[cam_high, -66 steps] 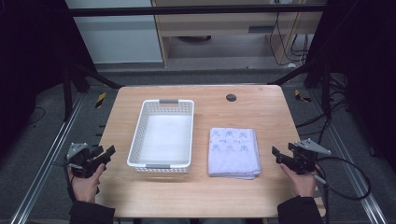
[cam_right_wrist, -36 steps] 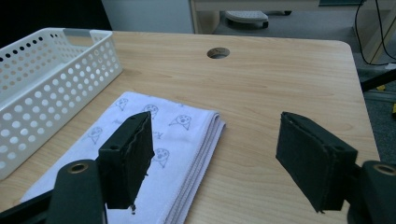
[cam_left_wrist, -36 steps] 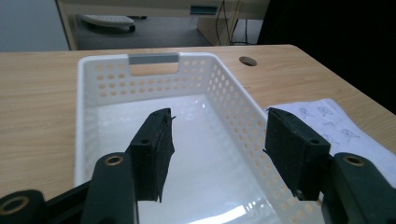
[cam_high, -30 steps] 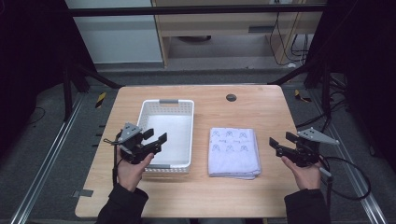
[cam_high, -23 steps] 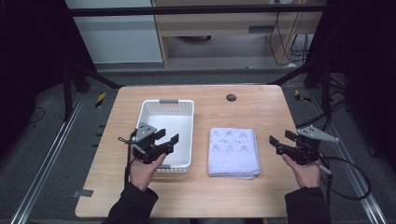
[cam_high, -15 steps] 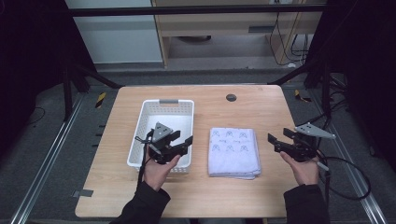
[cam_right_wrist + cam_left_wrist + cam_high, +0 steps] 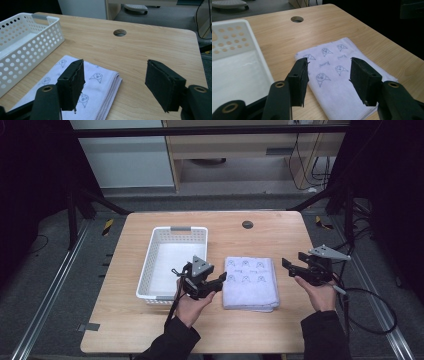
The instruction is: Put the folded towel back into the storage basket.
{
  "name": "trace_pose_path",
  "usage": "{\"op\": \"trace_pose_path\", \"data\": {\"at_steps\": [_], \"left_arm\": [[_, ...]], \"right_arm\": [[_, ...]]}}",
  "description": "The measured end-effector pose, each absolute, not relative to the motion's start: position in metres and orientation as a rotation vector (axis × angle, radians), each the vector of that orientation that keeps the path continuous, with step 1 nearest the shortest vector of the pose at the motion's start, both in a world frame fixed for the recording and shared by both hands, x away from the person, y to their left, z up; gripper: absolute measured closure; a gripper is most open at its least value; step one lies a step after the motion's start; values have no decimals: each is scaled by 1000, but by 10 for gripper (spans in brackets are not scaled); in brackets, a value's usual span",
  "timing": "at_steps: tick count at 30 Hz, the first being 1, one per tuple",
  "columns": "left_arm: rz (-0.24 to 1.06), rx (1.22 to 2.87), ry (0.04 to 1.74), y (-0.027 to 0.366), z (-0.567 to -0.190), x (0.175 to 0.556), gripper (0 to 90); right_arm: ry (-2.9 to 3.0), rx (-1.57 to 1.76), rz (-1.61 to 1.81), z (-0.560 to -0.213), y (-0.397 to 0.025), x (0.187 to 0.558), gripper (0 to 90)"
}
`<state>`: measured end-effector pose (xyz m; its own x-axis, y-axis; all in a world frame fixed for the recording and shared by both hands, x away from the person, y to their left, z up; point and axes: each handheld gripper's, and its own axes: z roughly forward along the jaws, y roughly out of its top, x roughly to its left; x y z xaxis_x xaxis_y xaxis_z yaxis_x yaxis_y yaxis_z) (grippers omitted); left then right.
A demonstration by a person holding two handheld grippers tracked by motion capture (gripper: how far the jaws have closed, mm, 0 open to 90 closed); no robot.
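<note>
Since the earliest frame, the left gripper [image 7: 209, 283] has travelled from the table's left edge across the front of the white perforated plastic basket [image 7: 150, 270] to the gap between basket and folded lilac cloth printed with small cartoon faces [image 7: 250, 282], while the right gripper [image 7: 300, 266] has edged slightly inward from the right edge. High view: the light wooden table [image 7: 260, 330] carries the basket at centre-left and the folded cloth just to its right, the two near but apart; a round cable hole [image 7: 247, 224] lies near the far edge. The left gripper is held over the basket's front right corner, jaws apart and pointing toward the cloth; the right gripper hovers just right of the cloth, jaws likewise apart, its grey three-cornered plate [image 7: 328, 252] on top. Left gripper view: the left gripper [image 7: 328, 80] frames the cloth [image 7: 337, 87] between spread, empty jaws, with the basket [image 7: 234, 50] at left and the hole [image 7: 297, 19] beyond. Right gripper view: the right gripper [image 7: 115, 83] stands wide apart and empty above the cloth's [image 7: 97, 82] folded edge; the basket [image 7: 30, 40] lies at left, the hole [image 7: 120, 32] ahead.
</note>
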<state>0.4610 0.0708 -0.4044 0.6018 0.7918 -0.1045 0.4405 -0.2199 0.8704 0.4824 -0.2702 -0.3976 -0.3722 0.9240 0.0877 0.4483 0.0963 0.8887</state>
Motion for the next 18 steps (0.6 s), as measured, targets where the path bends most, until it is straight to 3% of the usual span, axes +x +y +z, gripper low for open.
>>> {"op": "trace_pose_path", "data": {"at_steps": [18], "left_arm": [[436,1959,999,30,-433,456,502]], "right_arm": [[1923,1348,1193,-408,-262,499,294]]}}
